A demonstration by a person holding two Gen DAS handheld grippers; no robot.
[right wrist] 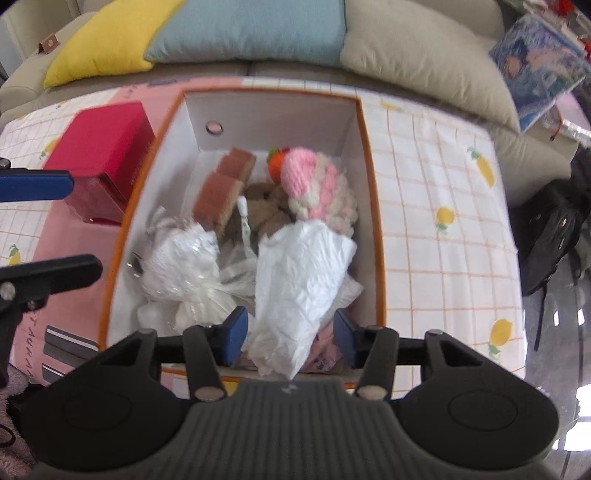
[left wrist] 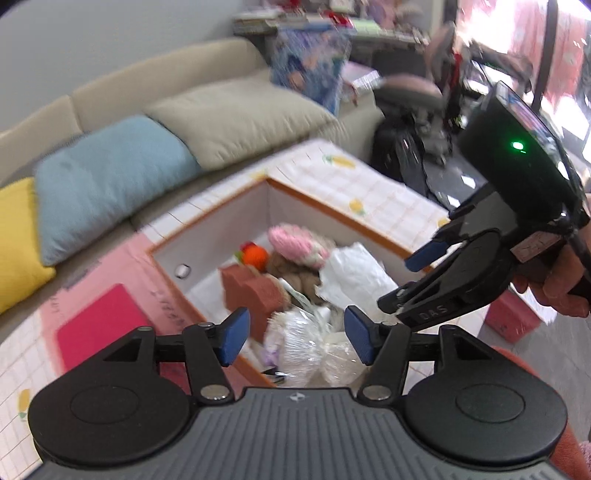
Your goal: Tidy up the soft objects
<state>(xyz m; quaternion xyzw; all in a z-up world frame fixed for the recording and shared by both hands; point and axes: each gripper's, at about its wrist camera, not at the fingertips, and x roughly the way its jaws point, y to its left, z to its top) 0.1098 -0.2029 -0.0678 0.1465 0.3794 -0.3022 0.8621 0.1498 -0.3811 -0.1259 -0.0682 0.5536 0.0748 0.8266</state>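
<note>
A white box with an orange rim [left wrist: 334, 207] [right wrist: 370, 184] sits open on the checked tablecloth. It holds a pink-and-white knitted ball [left wrist: 295, 245] [right wrist: 314, 184], an orange toy [left wrist: 255, 254] [right wrist: 275, 164], brown sponge blocks [left wrist: 251, 288] [right wrist: 221, 192], a brown plush [right wrist: 266, 210], a crumpled white bag [left wrist: 354, 273] [right wrist: 303, 273] and a clear-wrapped white bundle [left wrist: 306, 343] [right wrist: 184, 266]. My left gripper [left wrist: 295, 339] [right wrist: 70, 229] hovers open above the bundle. My right gripper [right wrist: 289, 339] [left wrist: 406, 278] is open; the white bag lies between its pads, which do not press on it.
A red box [right wrist: 103, 147] [left wrist: 99, 321] stands on the cloth left of the white box. Yellow [right wrist: 107, 40], blue [right wrist: 251, 29] and beige [right wrist: 424, 55] cushions lie on the sofa behind. A black backpack [right wrist: 554, 236] sits on the floor at the right.
</note>
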